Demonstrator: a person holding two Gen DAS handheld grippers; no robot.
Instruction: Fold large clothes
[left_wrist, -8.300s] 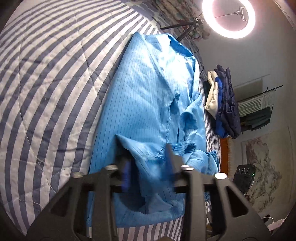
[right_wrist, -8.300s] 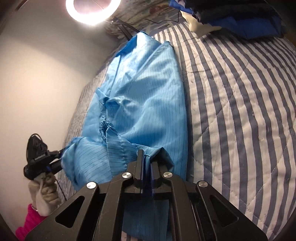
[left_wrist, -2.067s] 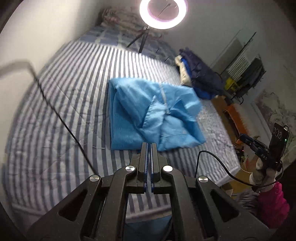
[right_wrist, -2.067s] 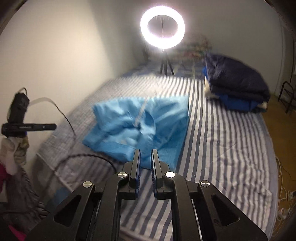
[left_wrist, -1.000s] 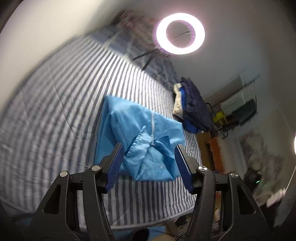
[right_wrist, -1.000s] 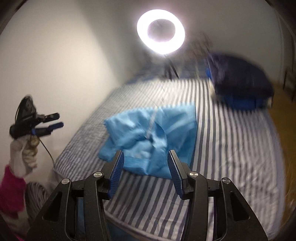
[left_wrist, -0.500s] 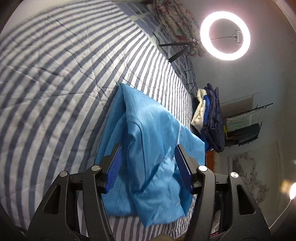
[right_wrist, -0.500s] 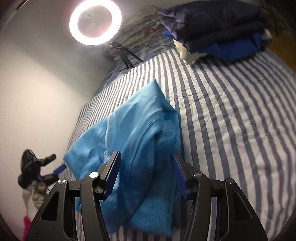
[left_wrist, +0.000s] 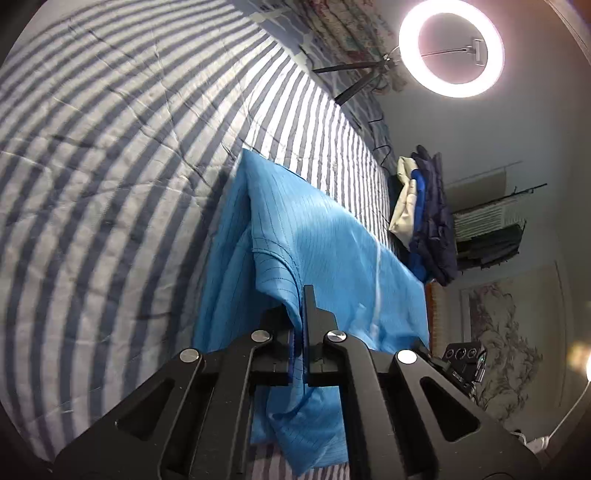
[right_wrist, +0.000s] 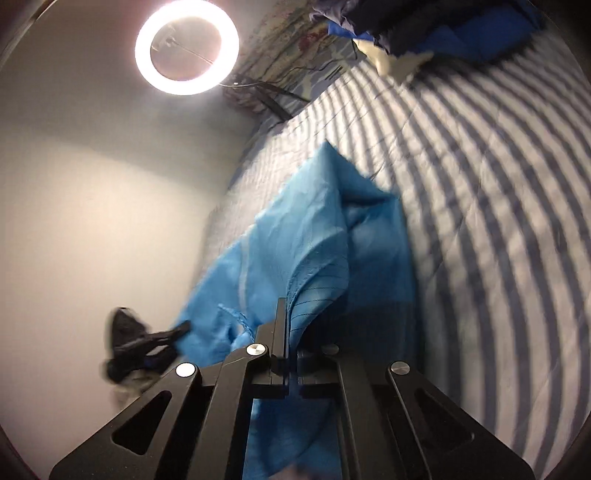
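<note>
With both tongs clamped on the near edge of the blue garment (left_wrist: 325, 243), you have the grip for another fold; the left gripper (left_wrist: 300, 325) has just closed on a raised ridge of cloth, and the right gripper (right_wrist: 285, 332) has just pinched a similar pleat; the garment lies part-folded on the striped bed (left_wrist: 110, 147); next, I judge, you should lift both corners together and carry them evenly toward the far edge, keeping the cloth taut.

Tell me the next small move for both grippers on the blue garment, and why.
Probably lift both together and carry the near edge toward the far edge. The left gripper and right gripper have just closed on the blue garment, which lies half-folded on the striped bed.
</note>
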